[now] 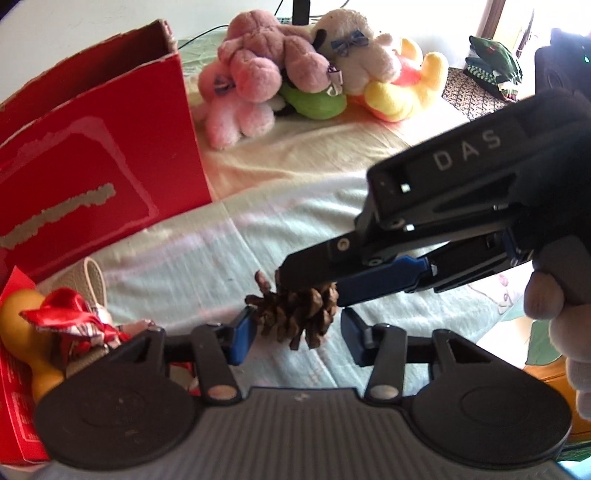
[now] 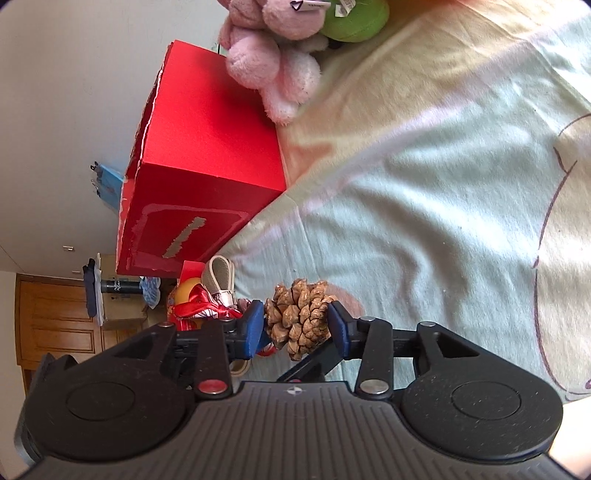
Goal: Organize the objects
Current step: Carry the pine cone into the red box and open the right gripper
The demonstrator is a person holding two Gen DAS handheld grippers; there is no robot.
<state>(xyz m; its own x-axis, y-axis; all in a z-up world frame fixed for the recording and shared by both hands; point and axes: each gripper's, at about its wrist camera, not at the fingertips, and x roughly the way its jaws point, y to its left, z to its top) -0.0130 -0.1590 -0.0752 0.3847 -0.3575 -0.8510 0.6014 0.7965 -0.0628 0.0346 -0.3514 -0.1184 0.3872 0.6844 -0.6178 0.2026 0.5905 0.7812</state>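
— Where's the pine cone (image 2: pixel 300 319)?

— Clamped in my right gripper (image 2: pixel 295 325), low over the sheet (image 2: pixel 424 206). My left gripper (image 1: pixel 295 332) is spread wide around it.

— Hand-over?

— Probably; I'd clench left first, then release right, then go for the red box (image 1: pixel 92 155) far left.

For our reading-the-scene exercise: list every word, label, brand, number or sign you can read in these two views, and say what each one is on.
"DAS": white letters on the black body of the right tongs, seen from the left wrist camera.
Small white print on the red packet: too small to read.
Tags on the plush toys: too blurred to read.
Torn label on the red box: no print left to read.
Lettering on the dark cylinder: too small to read.
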